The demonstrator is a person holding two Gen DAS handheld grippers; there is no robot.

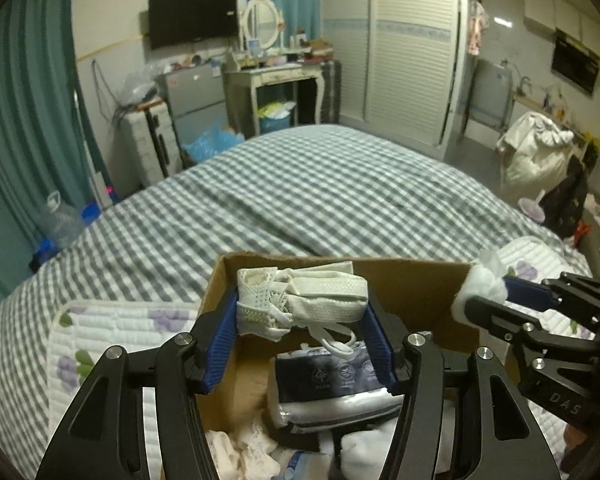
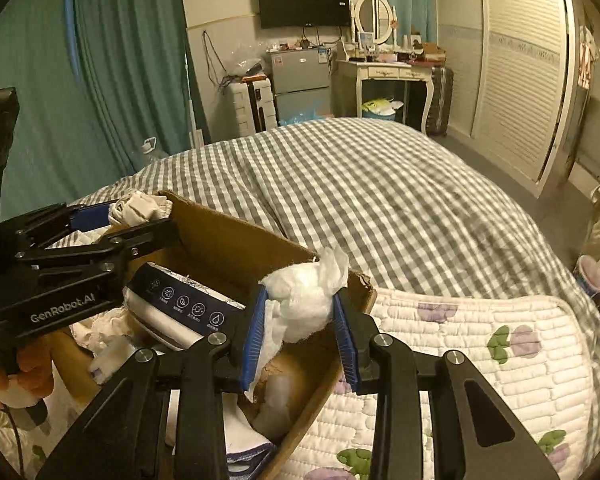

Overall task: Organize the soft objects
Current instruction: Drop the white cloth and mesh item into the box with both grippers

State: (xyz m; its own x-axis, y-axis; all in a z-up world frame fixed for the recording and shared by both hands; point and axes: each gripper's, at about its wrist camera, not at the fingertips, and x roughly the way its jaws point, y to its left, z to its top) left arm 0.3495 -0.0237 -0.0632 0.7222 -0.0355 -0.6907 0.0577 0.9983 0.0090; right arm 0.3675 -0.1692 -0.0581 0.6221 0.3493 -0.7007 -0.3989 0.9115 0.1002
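Note:
An open cardboard box [image 1: 416, 292] sits on the bed and also shows in the right wrist view [image 2: 236, 236]. My left gripper [image 1: 302, 312] is shut on a bundle of white mesh cloth [image 1: 304, 296] and holds it above the box; the bundle also shows in the right wrist view [image 2: 140, 206]. My right gripper [image 2: 300, 312] is shut on a white cotton wad [image 2: 304, 300] over the box's right corner; the wad also shows in the left wrist view [image 1: 480, 284]. Inside the box lie a dark-labelled tissue pack [image 1: 332, 388], which also shows in the right wrist view [image 2: 180, 308], and white cloths [image 1: 240, 452].
The box rests on a white quilted floral pad [image 2: 480, 360] over a grey checked bedspread [image 1: 300, 192]. Beyond the bed stand a dressing table [image 1: 276, 76], a fridge [image 1: 196, 92], a suitcase [image 1: 152, 140] and a louvred wardrobe [image 1: 412, 48]. Teal curtains [image 2: 100, 80] hang on the left.

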